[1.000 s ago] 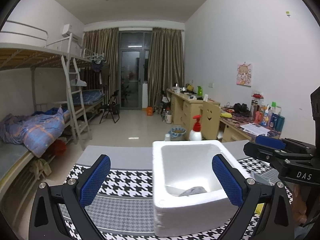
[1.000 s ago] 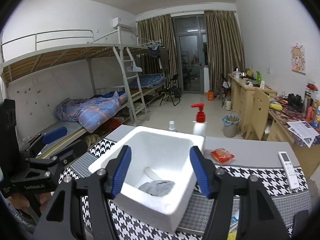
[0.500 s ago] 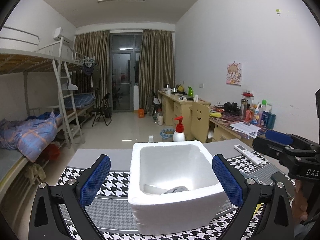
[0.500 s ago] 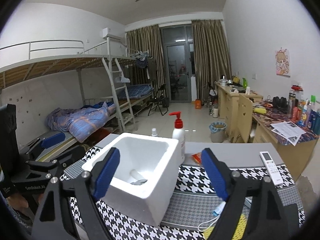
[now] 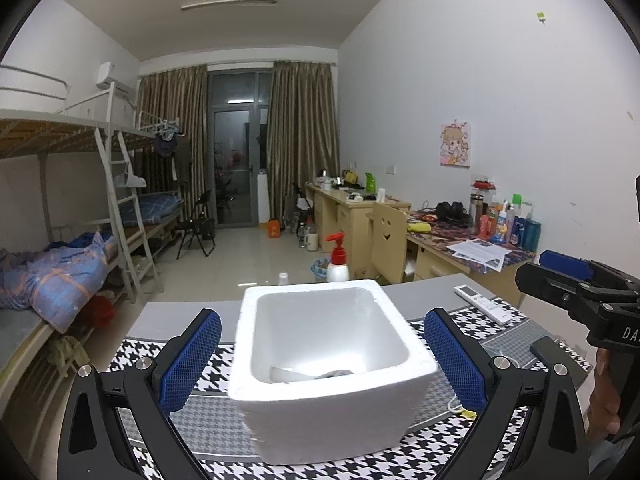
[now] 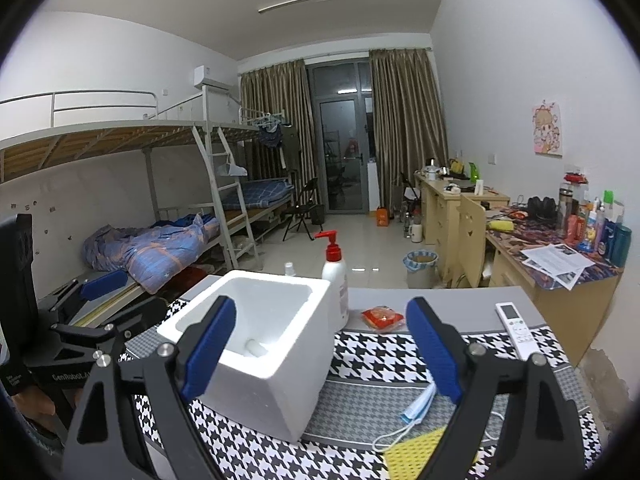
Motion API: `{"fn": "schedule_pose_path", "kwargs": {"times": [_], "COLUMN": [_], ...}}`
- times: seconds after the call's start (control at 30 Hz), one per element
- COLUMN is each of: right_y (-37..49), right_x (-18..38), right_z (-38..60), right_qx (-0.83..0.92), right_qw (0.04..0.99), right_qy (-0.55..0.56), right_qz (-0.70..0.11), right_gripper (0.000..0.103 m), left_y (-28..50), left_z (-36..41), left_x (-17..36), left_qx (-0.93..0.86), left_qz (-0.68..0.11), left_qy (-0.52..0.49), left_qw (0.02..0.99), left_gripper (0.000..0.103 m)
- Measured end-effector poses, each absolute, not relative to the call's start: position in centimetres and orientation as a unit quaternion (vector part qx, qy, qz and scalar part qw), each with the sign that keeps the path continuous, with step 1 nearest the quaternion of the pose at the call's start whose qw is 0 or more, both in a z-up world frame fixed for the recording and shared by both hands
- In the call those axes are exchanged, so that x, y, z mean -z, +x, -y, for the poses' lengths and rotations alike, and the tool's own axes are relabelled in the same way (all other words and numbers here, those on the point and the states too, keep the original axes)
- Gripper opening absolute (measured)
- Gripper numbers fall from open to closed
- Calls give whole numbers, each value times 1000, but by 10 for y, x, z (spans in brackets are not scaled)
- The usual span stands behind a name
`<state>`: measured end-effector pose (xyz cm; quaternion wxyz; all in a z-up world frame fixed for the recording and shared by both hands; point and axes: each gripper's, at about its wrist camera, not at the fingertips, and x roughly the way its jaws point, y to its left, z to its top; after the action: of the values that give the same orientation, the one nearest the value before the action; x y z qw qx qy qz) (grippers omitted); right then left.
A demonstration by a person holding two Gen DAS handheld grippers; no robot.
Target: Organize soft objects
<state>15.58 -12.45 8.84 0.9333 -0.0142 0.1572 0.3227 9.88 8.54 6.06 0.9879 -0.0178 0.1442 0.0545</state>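
Mask [image 6: 416, 410] lies below right gripper's [image 6: 320, 354] spread fingers [image 6: 434, 354].

A white foam box [image 5: 332, 368] is sitting upright and open-topped on the houndstooth-covered counter [image 5: 132, 360]. Inside it, a gray cloth [image 5: 334, 374] is lying crumpled on the bottom beside a white roll [image 6: 256, 347] (mostly hidden by the box wall). A blue face mask [image 6: 418, 406] is lying flat just right of the box, touching a yellow cloth [image 6: 416, 454] at the near edge.
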Motion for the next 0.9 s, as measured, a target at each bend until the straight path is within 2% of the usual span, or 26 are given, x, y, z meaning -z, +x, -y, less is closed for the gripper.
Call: {"fn": "schedule_pose_path", "kwargs": {"times": [0.9], "right_y": [145], "right_x": [-83], "right_z": [186], "right_qx": [-253], "right_qw": [953], "right_qy": [2], "right_qz": [-165], "right_gripper": [91], "left_y": [107], "left_z": [-26], "left_x": [-55], "left_qx": [34], "left_qz": [-165], "left_qy": [-5], "left_qw": [986], "left_gripper": [102]}}
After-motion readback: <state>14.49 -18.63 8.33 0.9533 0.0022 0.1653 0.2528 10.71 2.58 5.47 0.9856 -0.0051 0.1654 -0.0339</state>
